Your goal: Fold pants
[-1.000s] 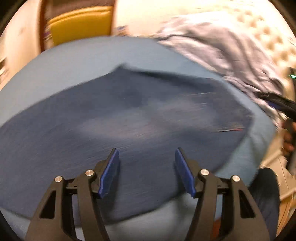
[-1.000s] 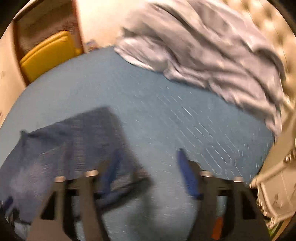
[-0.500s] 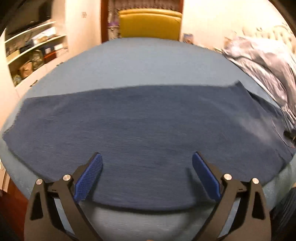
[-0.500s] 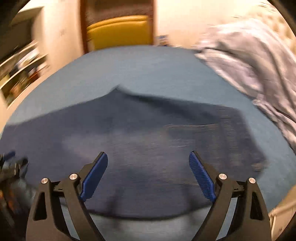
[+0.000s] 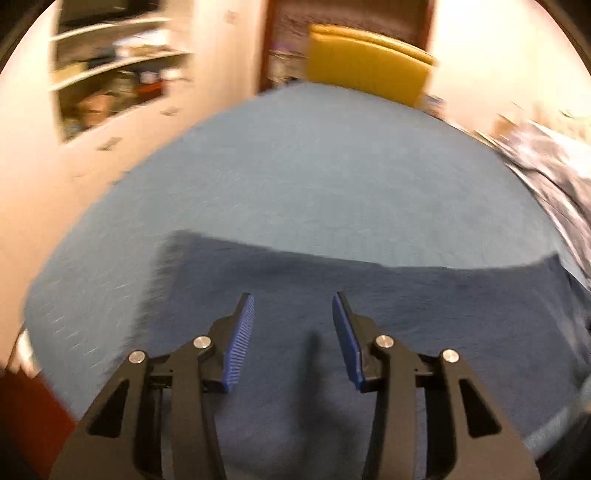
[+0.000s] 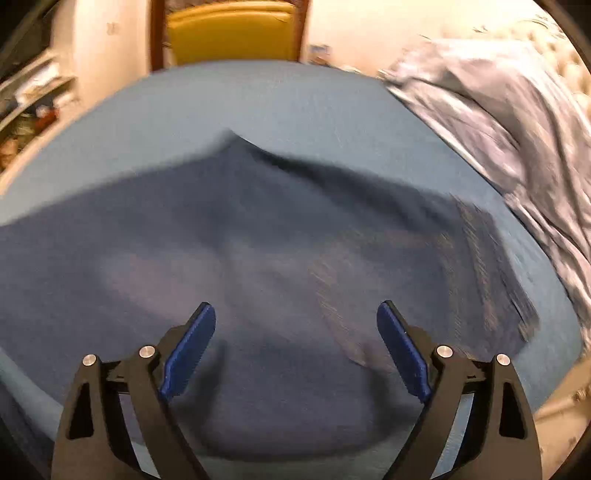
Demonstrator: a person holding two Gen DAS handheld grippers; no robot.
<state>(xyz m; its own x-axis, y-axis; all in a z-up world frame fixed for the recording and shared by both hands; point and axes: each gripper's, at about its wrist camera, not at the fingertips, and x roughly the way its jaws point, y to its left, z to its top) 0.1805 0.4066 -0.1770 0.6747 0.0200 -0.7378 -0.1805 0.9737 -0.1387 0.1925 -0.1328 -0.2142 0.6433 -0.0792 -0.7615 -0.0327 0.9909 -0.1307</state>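
Note:
Dark blue pants (image 5: 406, 314) lie flat across a light blue bed (image 5: 314, 166). In the left wrist view my left gripper (image 5: 293, 306) hovers over the pants near their left end, its jaws open and empty with a moderate gap. In the right wrist view the pants (image 6: 258, 240) spread wide, with a pocket area at the right. My right gripper (image 6: 295, 317) is wide open and empty above the pants' near part. Both views are motion-blurred.
A crumpled grey-blue blanket (image 6: 498, 110) lies at the bed's right side. A yellow chair (image 6: 232, 33) stands beyond the far edge. Shelves with clutter (image 5: 110, 74) line the left wall. The bed's near edge (image 6: 554, 387) drops off at the lower right.
My left gripper has swung left toward the pants' left end and its jaws have narrowed. My right gripper has stayed wide open and moved closer over the pants.

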